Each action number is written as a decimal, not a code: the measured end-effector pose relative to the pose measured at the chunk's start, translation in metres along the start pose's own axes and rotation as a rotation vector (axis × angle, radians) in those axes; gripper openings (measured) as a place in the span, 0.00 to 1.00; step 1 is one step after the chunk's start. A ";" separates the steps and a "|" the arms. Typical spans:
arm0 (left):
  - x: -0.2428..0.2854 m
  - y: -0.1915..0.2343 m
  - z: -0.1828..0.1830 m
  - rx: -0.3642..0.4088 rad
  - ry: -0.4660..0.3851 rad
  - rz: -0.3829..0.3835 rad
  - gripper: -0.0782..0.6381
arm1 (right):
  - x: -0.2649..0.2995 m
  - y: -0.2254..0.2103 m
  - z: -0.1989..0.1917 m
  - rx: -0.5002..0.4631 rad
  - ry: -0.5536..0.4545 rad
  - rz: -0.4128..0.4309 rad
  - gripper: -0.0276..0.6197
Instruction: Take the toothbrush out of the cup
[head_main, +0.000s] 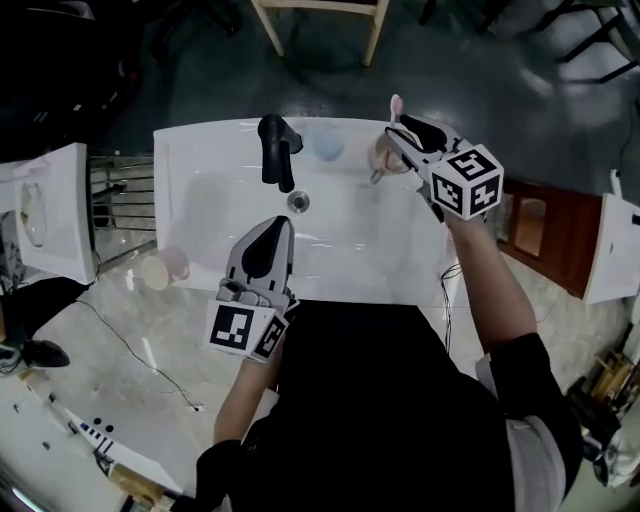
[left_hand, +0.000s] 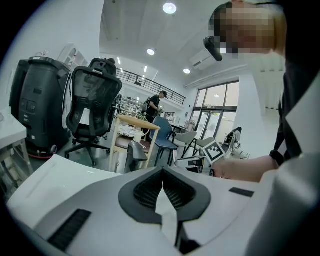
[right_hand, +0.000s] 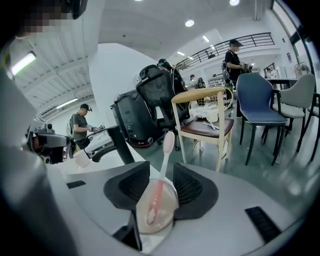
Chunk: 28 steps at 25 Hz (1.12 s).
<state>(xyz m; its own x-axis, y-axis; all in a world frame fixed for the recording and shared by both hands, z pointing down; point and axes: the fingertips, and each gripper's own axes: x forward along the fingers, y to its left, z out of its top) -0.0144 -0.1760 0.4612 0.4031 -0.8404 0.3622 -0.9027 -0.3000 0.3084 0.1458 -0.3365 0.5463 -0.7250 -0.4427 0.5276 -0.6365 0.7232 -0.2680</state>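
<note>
A translucent pinkish cup (head_main: 383, 157) stands on the back right rim of the white sink (head_main: 200, 150), and a pink-and-white toothbrush (head_main: 396, 105) stands upright in it. My right gripper (head_main: 393, 136) reaches this cup from the right. In the right gripper view its jaws are open, one on each side of the toothbrush (right_hand: 165, 150), which rises out of the cup (right_hand: 156, 212); the right gripper (right_hand: 161, 175) touches neither. My left gripper (head_main: 281, 224) hangs shut and empty over the front of the basin. In its own view the left gripper (left_hand: 162, 187) has pads pressed together.
A black faucet (head_main: 277, 150) stands at the back of the basin, with the drain (head_main: 298, 201) below it. A second cup (head_main: 165, 267) sits on the marble counter to the left. A pale blue object (head_main: 327, 143) lies behind the faucet. A wooden chair (head_main: 320, 20) stands beyond the sink.
</note>
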 end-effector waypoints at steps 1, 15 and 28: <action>-0.001 0.002 -0.001 -0.003 0.004 0.004 0.13 | 0.004 -0.002 -0.001 -0.008 0.020 -0.001 0.27; -0.012 0.008 0.010 -0.018 0.009 0.006 0.13 | 0.008 -0.011 0.012 0.025 0.001 -0.058 0.11; 0.019 -0.052 0.039 0.057 -0.014 -0.173 0.13 | -0.140 0.028 0.073 0.104 -0.279 0.008 0.10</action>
<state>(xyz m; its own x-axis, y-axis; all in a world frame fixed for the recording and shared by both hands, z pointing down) 0.0340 -0.1936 0.4180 0.5516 -0.7801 0.2951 -0.8270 -0.4657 0.3148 0.2102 -0.2929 0.4066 -0.7652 -0.5763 0.2870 -0.6436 0.6755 -0.3597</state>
